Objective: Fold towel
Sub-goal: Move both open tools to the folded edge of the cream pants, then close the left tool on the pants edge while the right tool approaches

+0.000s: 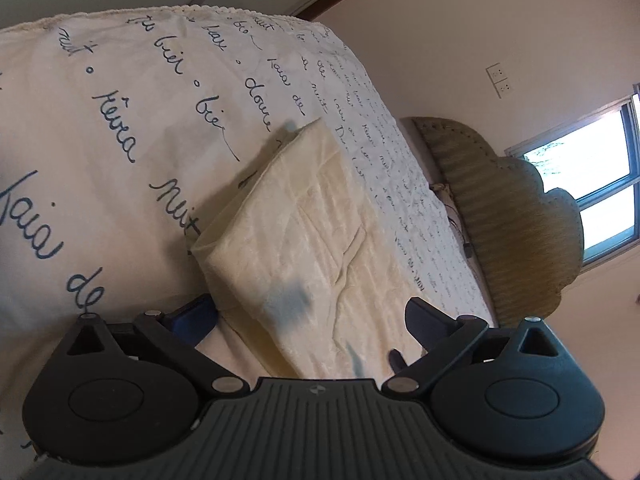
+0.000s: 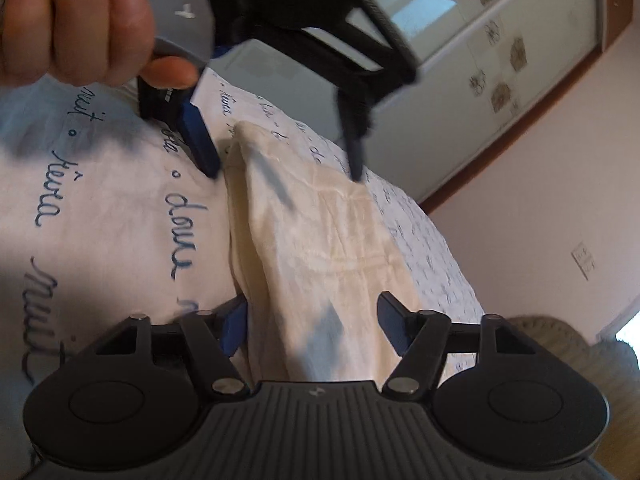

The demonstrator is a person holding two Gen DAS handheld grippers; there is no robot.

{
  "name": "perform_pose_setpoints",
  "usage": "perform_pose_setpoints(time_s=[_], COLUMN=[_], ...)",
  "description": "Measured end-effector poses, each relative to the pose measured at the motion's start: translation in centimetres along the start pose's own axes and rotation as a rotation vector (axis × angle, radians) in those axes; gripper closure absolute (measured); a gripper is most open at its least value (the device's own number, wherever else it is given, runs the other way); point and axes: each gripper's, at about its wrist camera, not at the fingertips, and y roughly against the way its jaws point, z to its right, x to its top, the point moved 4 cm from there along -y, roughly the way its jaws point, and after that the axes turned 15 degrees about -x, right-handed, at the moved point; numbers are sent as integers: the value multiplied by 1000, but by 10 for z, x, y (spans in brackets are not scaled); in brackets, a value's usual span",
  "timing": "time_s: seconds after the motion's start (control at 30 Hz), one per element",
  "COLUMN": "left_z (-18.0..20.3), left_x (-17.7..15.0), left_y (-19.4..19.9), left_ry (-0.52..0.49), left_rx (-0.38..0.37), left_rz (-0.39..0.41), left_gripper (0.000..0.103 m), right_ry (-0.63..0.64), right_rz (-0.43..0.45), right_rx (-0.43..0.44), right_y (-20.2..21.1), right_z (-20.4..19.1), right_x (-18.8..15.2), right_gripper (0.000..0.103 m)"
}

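1. Towel (image 1: pixel 320 240): cream, folded into a long narrow strip with creases and faint blue-grey smudges. It lies on the bed cover (image 1: pixel 120 120), which is white and printed with dark handwritten script.
2. Left gripper (image 1: pixel 308 320): jaws spread wide, one blue-padded finger on each side of the near end of the towel strip. The pads do not press on the cloth; nothing is pinched.
3. Right gripper (image 2: pixel 314 320): jaws partly spread, straddling the near end of the towel as its own camera sees it. The left pad sits just beside the folded edge; whether it touches cannot be told. No firm pinch is visible.
4. Right wrist view also shows the left gripper at the far end of the towel, its two fingers standing either side of the strip, tips close to the bed cover.
5. The person's hand (image 2: pixel 76 20) grips that gripper's handle, top left of the right wrist view.
6. Background, left wrist view: woven headboard (image 1: pixel 500 220) at the far edge of the bed, a window (image 1: pixel 592 184) and a wall socket (image 1: pixel 499 80).
7. Background, right wrist view: wardrobe doors (image 2: pixel 480 40) with a pattern of small motifs.
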Motion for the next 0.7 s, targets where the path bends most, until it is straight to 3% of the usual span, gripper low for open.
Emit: perform_pose_setpoints(time_s=[0.2,0.33,0.53,0.7], left_z=[-8,-7,-16,-25], left_x=[8,15,40,60], left_y=[-11,-21,-36,-49], left_ry=[37,28,65,102], left_rx=[-38,-48,-96,-156], left_rz=[36,6,-32,-37], left_gripper=[2,1,1,1], right_ry=[8,-56,-300,-379], right_rz=[45,53,12,4], right_rx=[18,41,134,163], right_y=[-13,-13,-15,-16], right_z=[-7,1,38,54], right_x=[13,16,13,9], right_gripper=[69,86,88,88])
